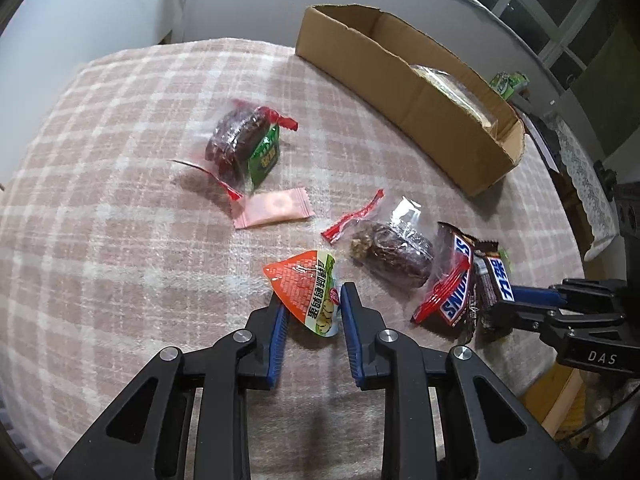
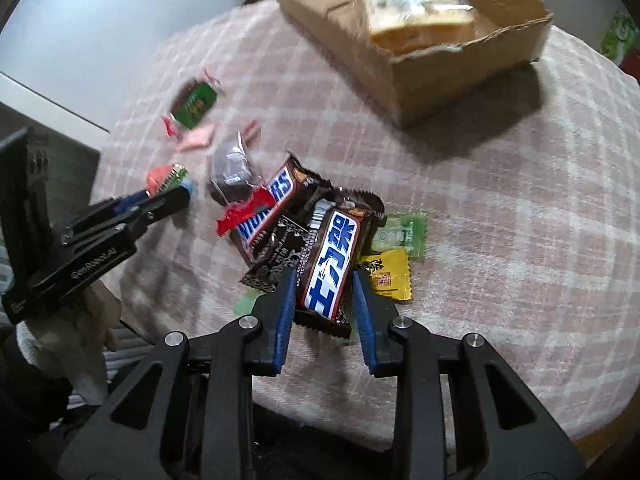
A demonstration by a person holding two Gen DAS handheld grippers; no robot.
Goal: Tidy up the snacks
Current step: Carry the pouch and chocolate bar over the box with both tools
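My left gripper [image 1: 310, 294] is open, its fingers on either side of an orange and green snack packet [image 1: 308, 290] lying on the checked cloth. My right gripper [image 2: 324, 280] is open around a Snickers bar with Chinese lettering [image 2: 332, 260], which lies on a pile with a second Snickers bar [image 2: 264, 208]; I cannot tell whether the pads touch it. A cardboard box [image 1: 404, 92] at the far right holds a wrapped cake [image 2: 416, 12]. Loose on the cloth are two dark date sweets in clear wrap [image 1: 240, 140] [image 1: 392, 252] and a pink sachet [image 1: 276, 212].
A green box [image 1: 264, 156] stands by the far date sweet. Yellow [image 2: 388, 276] and green [image 2: 400, 234] sachets lie right of the Snickers pile. The round table's edge [image 2: 600, 424] curves close on the right. My left gripper also shows in the right wrist view [image 2: 176, 200].
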